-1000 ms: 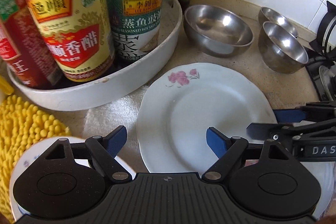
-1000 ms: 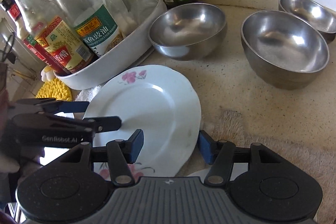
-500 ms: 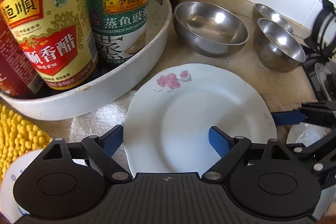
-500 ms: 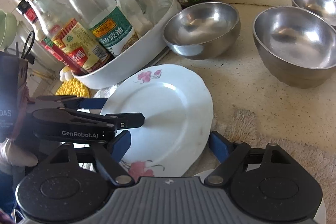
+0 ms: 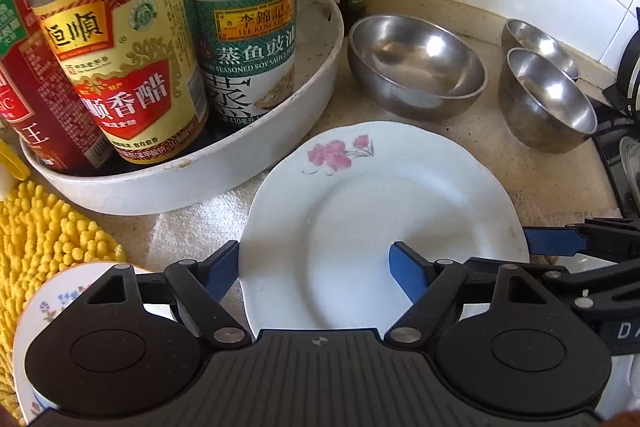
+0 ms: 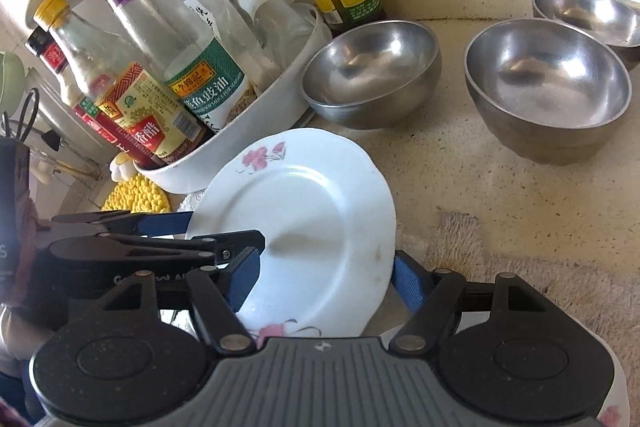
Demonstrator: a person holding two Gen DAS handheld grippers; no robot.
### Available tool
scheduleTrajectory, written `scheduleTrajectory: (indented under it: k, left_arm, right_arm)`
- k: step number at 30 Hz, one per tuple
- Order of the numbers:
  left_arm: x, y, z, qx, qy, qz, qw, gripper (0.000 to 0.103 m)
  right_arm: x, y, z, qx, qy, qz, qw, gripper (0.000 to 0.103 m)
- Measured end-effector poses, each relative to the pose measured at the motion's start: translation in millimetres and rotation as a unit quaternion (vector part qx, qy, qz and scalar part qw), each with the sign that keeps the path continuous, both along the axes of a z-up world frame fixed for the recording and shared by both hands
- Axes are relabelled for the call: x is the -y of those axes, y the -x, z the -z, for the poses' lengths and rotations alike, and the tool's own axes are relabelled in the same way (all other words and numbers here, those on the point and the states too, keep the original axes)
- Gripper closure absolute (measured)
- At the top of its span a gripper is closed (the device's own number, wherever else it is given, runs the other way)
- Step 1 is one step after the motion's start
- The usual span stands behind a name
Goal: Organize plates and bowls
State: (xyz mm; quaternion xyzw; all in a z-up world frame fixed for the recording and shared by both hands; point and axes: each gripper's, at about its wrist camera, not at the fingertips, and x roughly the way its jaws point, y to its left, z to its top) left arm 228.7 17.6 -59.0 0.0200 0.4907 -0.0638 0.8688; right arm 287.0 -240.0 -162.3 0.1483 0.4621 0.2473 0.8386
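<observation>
A glossy white china plate (image 5: 380, 223) with a scalloped rim and pink flower prints lies on the speckled beige stone bench (image 5: 540, 179), its near side over a pale fluffy towel (image 6: 520, 267). The left claw (image 5: 314, 273) straddles the plate's left rim, one blue pad outside the edge and the other over the plate's well; its jaws are closing, and the pads do not seem to press the china yet. The right claw (image 6: 326, 277) brackets the right rim the same way, jaws likewise closing, though the fisheye leaves contact uncertain.

Toward the bench's back edge, by the white tiled wall, stand three round, dull-shiny steel bowls: a wide shallow bowl (image 5: 416, 63) behind the plate, a deeper bowl (image 5: 548, 99) to its right, and a third bowl (image 5: 536, 41) just behind that. A round white tray (image 5: 192, 183) of glass sauce bottles (image 5: 120, 59) crowds the plate's far-left rim. A nubby yellow mat (image 5: 44, 247) lies at the left, partly under a blue-flowered plate (image 5: 44, 307) near the left claw.
</observation>
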Motion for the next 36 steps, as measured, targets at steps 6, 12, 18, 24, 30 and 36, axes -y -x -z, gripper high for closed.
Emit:
scheduleTrajectory:
  k: [6, 12, 18, 24, 30, 36]
  left_arm:
    - [-1.6, 6.8, -10.8, 0.011, 0.006, 0.003, 0.9999, 0.016]
    - [-0.2, 11.8, -18.1, 0.019, 0.004, 0.002, 0.9998, 0.016]
    - [-2.6, 17.5, -25.9, 0.028, 0.001, 0.001, 0.9996, 0.016]
    - [-3.2, 24.1, -32.9, 0.037, -0.003, 0.000, 0.9993, 0.016]
    - [-2.1, 30.8, -41.6, 0.049, -0.005, 0.002, 0.9988, 0.016]
    - [2.5, 38.0, -51.0, 0.059, -0.005, 0.008, 0.9982, 0.016]
  right_arm:
    - [0.7, 3.1, -5.0, 0.003, -0.003, 0.008, 1.000, 0.029]
    - [1.8, 5.9, -11.6, 0.008, -0.011, 0.011, 1.000, 0.029]
    - [-0.5, 8.5, -16.0, 0.011, -0.013, 0.012, 1.000, 0.029]
    - [1.0, 12.8, -20.8, 0.015, -0.018, 0.014, 1.000, 0.029]
    - [3.8, 20.1, -27.8, 0.021, -0.021, 0.019, 0.999, 0.029]
    - [9.7, 32.3, -36.6, 0.026, -0.021, 0.031, 0.999, 0.029]
